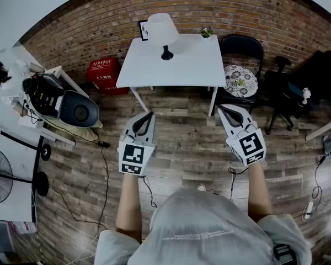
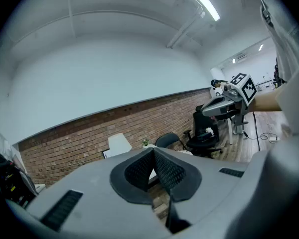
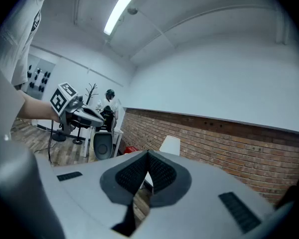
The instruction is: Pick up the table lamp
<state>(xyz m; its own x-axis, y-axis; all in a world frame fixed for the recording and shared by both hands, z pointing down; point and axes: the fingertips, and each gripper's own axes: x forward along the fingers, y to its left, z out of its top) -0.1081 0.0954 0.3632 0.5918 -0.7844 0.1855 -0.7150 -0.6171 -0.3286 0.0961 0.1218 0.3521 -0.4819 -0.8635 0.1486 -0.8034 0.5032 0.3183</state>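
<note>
A table lamp (image 1: 162, 33) with a white shade and a black base stands near the back left of a white table (image 1: 176, 70) against the brick wall. Its shade (image 2: 118, 144) shows in the left gripper view and its shade (image 3: 170, 145) in the right gripper view, far ahead of both. My left gripper (image 1: 150, 115) and right gripper (image 1: 222, 109) hover over the wooden floor in front of the table, well short of the lamp. Both are shut with nothing between their jaws.
A small potted plant (image 1: 207, 32) sits at the table's back right corner and a picture frame (image 1: 143, 30) leans behind the lamp. A black chair (image 1: 240, 51) and an office chair (image 1: 281, 90) stand right of the table. A red crate (image 1: 102, 72), desks and cables lie left.
</note>
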